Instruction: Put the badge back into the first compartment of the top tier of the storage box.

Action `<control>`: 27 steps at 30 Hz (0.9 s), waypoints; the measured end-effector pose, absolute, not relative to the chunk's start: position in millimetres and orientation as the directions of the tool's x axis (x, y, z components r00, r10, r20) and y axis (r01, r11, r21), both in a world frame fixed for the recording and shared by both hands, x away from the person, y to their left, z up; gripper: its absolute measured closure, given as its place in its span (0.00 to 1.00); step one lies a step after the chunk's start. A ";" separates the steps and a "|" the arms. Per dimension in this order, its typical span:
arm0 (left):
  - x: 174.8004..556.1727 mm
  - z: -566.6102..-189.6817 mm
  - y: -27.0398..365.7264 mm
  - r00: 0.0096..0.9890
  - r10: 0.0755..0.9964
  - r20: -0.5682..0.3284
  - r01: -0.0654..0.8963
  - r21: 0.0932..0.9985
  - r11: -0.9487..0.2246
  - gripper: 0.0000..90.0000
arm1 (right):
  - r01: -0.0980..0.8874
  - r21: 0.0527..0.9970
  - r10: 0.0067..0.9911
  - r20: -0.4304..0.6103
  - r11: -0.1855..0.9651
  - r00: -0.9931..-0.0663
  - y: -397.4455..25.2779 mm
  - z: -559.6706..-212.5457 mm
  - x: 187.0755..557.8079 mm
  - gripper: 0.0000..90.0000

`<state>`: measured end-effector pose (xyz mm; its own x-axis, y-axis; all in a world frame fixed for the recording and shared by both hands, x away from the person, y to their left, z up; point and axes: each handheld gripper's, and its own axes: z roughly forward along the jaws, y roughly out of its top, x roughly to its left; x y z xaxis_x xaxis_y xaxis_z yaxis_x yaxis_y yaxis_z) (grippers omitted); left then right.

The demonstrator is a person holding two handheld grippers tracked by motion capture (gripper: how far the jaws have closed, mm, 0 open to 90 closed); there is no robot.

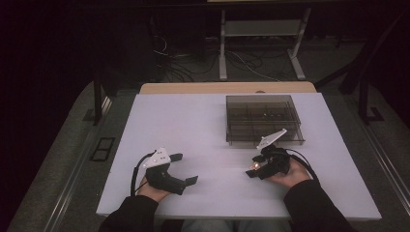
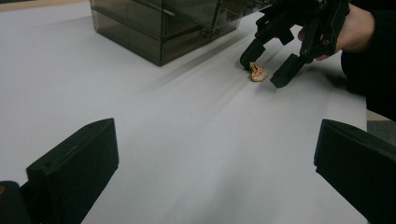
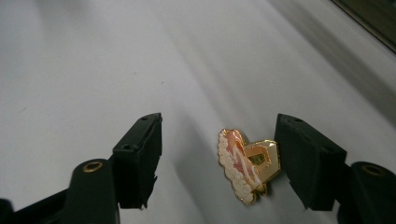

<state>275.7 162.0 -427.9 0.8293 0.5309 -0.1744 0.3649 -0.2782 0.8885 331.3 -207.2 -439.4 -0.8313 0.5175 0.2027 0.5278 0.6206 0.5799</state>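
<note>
- So, left gripper (image 1: 186,169) just sits wide open on the white table (image 1: 193,125), holding nothing.
- Right gripper (image 3: 217,156) is open around the small gold-and-pink heart-shaped clip (image 3: 245,163); the clip looks to be touching one jaw. Centre it, then close gently.
- Smoky clear plastic compartment box (image 1: 263,118) waits just behind.

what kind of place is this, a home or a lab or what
Probably a lab or data-recording workspace, not a home: a bare white tabletop in a dim room, loose cables on the floor behind it, and a person working camera-fitted tongs, left and right.
</note>
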 end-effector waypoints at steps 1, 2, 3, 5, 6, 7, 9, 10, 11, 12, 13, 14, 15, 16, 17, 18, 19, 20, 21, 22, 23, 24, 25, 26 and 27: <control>275.7 -427.9 162.0 0.829 0.531 -0.175 0.365 0.888 -0.279 0.00 | 0.531 0.579 0.522 0.203 0.619 -0.829 -207.3 -439.2 331.0 0.41; 275.7 -427.9 162.0 0.829 0.531 -0.174 0.365 0.888 -0.278 0.00 | 0.531 0.579 0.522 0.203 0.619 -0.829 -207.9 -439.0 331.1 0.44; 275.7 -427.8 162.0 0.829 0.531 -0.174 0.365 0.889 -0.278 0.00 | 0.528 0.580 0.519 0.201 0.620 -0.831 -208.6 -438.7 331.2 0.47; 275.8 -427.9 162.1 0.829 0.531 -0.175 0.365 0.889 -0.278 0.00 | 0.530 0.580 0.521 0.202 0.618 -0.829 -209.6 -438.1 331.0 0.52; 275.9 -427.9 162.1 0.829 0.531 -0.175 0.365 0.889 -0.278 0.00 | 0.526 0.581 0.520 0.198 0.621 -0.831 -210.2 -437.9 331.1 0.55; 275.8 -427.9 162.1 0.829 0.531 -0.175 0.365 0.889 -0.277 0.00 | 0.527 0.580 0.520 0.199 0.621 -0.831 -210.5 -437.7 331.0 0.57; 275.8 -427.9 162.0 0.829 0.531 -0.174 0.365 0.889 -0.278 0.00 | 0.525 0.579 0.521 0.193 0.624 -0.831 -211.1 -437.5 330.7 0.62; 275.8 -427.9 162.0 0.829 0.531 -0.174 0.365 0.889 -0.278 0.00 | 0.529 0.577 0.525 0.194 0.622 -0.829 -210.8 -437.5 330.1 0.64; 275.8 -427.9 162.0 0.829 0.531 -0.175 0.365 0.889 -0.278 0.00 | 0.528 0.575 0.524 0.192 0.625 -0.830 -210.9 -437.7 330.0 0.67; 275.8 -427.9 162.0 0.829 0.531 -0.175 0.365 0.889 -0.278 0.00 | 0.525 0.573 0.520 0.192 0.629 -0.832 -210.7 -437.8 329.7 0.69; 275.8 -427.8 162.0 0.829 0.531 -0.174 0.365 0.889 -0.278 0.00 | 0.522 0.572 0.519 0.187 0.633 -0.834 -210.5 -438.1 329.4 0.71; 275.7 -427.8 162.0 0.829 0.531 -0.174 0.365 0.889 -0.277 0.00 | 0.520 0.571 0.519 0.183 0.635 -0.835 -210.2 -438.1 328.9 0.72; 275.7 -427.8 162.1 0.829 0.532 -0.174 0.364 0.889 -0.277 0.00 | 0.521 0.572 0.519 0.185 0.634 -0.835 -210.1 -437.8 328.7 0.74; 275.7 -427.7 162.1 0.829 0.532 -0.174 0.364 0.889 -0.277 0.00 | 0.521 0.575 0.520 0.185 0.631 -0.834 -210.2 -437.4 328.4 0.75; 275.7 -427.7 162.1 0.829 0.531 -0.173 0.363 0.890 -0.277 0.00 | 0.521 0.576 0.519 0.187 0.630 -0.834 -210.5 -436.7 327.9 0.77; 275.7 -427.7 162.1 0.829 0.531 -0.173 0.363 0.890 -0.277 0.00 | 0.519 0.580 0.520 0.184 0.628 -0.834 -211.2 -435.7 327.4 0.79; 275.7 -427.8 162.1 0.829 0.531 -0.172 0.363 0.889 -0.278 0.00 | 0.518 0.584 0.519 0.186 0.625 -0.835 -212.0 -434.4 326.7 0.83; 275.7 -427.8 162.1 0.830 0.531 -0.172 0.363 0.889 -0.278 0.00 | 0.515 0.589 0.513 0.189 0.623 -0.837 -213.2 -433.0 326.2 0.85; 275.7 -427.8 162.0 0.829 0.531 -0.172 0.363 0.890 -0.277 0.00 | 0.517 0.591 0.510 0.199 0.619 -0.837 -214.0 -431.7 325.4 0.87; 275.6 -427.7 162.0 0.830 0.531 -0.172 0.362 0.890 -0.278 0.00 | 0.515 0.596 0.504 0.204 0.616 -0.839 -214.9 -430.6 324.7 0.89; 275.6 -427.7 162.0 0.830 0.531 -0.172 0.362 0.890 -0.278 0.00 | 0.512 0.596 0.500 0.205 0.618 -0.842 -215.2 -429.8 323.9 0.90; 275.6 -427.7 162.0 0.830 0.531 -0.171 0.361 0.890 -0.278 0.00 | 0.508 0.597 0.495 0.204 0.620 -0.845 -215.4 -429.4 322.9 0.91; 275.4 -427.6 162.0 0.830 0.531 -0.172 0.361 0.890 -0.277 0.00 | 0.508 0.594 0.494 0.205 0.623 -0.845 -215.9 -428.8 322.1 0.91; 275.3 -427.4 162.2 0.830 0.531 -0.169 0.359 0.891 -0.278 0.00 | 0.505 0.597 0.487 0.208 0.624 -0.848 -216.2 -428.5 321.5 0.92; 275.2 -427.3 162.2 0.831 0.530 -0.169 0.359 0.891 -0.278 0.00 | 0.505 0.596 0.485 0.211 0.625 -0.849 -216.7 -427.8 320.8 0.92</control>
<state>275.2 162.2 -427.3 0.8309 0.5301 -0.1693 0.3587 -0.2776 0.8912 320.8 -216.7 -427.8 -0.8490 0.4846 0.2107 0.5045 0.6248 0.5959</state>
